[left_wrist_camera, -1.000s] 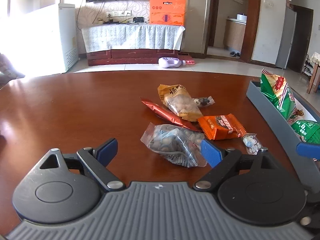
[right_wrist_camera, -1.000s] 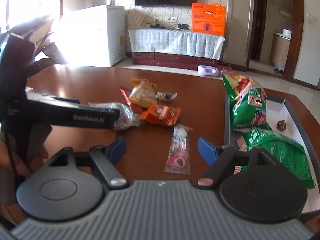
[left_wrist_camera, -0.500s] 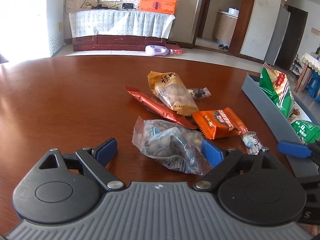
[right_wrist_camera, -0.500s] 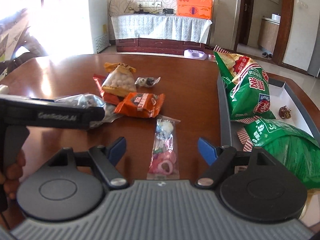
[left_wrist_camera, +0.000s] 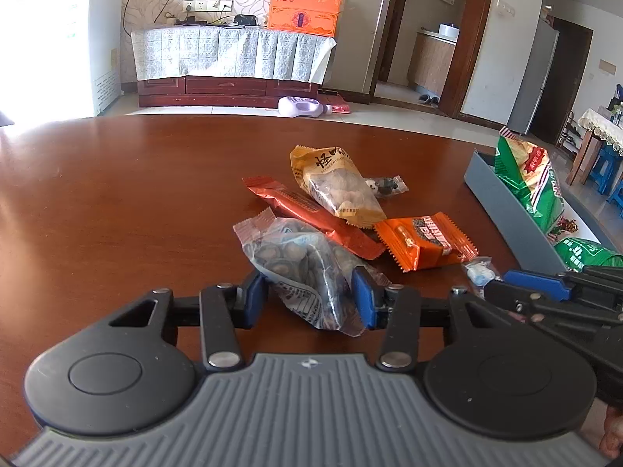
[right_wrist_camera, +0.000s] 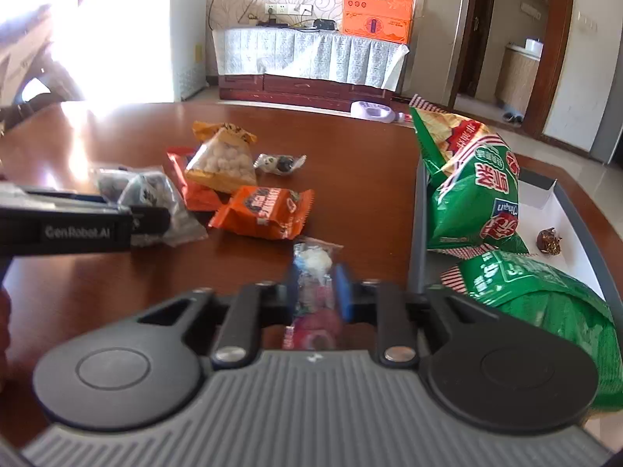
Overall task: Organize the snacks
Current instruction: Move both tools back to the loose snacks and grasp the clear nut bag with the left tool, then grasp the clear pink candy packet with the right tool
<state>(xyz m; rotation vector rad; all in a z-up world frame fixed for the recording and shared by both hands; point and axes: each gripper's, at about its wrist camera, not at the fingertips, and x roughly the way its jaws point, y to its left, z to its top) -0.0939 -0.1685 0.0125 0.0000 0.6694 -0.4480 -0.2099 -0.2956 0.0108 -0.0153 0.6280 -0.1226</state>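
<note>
My left gripper (left_wrist_camera: 309, 292) is shut on a clear bag of dark round snacks (left_wrist_camera: 307, 268) lying on the brown table (left_wrist_camera: 117, 202). My right gripper (right_wrist_camera: 317, 290) is shut on a clear candy packet (right_wrist_camera: 313, 272) with white and pink sweets, at the table's near side. The right gripper also shows at the right of the left wrist view (left_wrist_camera: 506, 288). Loose on the table lie an orange packet (right_wrist_camera: 263, 212), a yellow bag of pale balls (right_wrist_camera: 222, 161), a red stick pack (left_wrist_camera: 311, 218) and a small panda candy (right_wrist_camera: 278, 163).
A grey tray (right_wrist_camera: 418, 210) at the right holds two green chip bags (right_wrist_camera: 471, 190) and a small brown candy (right_wrist_camera: 549, 239). The left gripper's body (right_wrist_camera: 66, 225) crosses the left of the right wrist view. Beyond the table are a TV stand and a doorway.
Both grippers have moved forward and closed: the left onto the clear bag of dark snacks, the right onto the candy packet. Both were open half a second ago.
</note>
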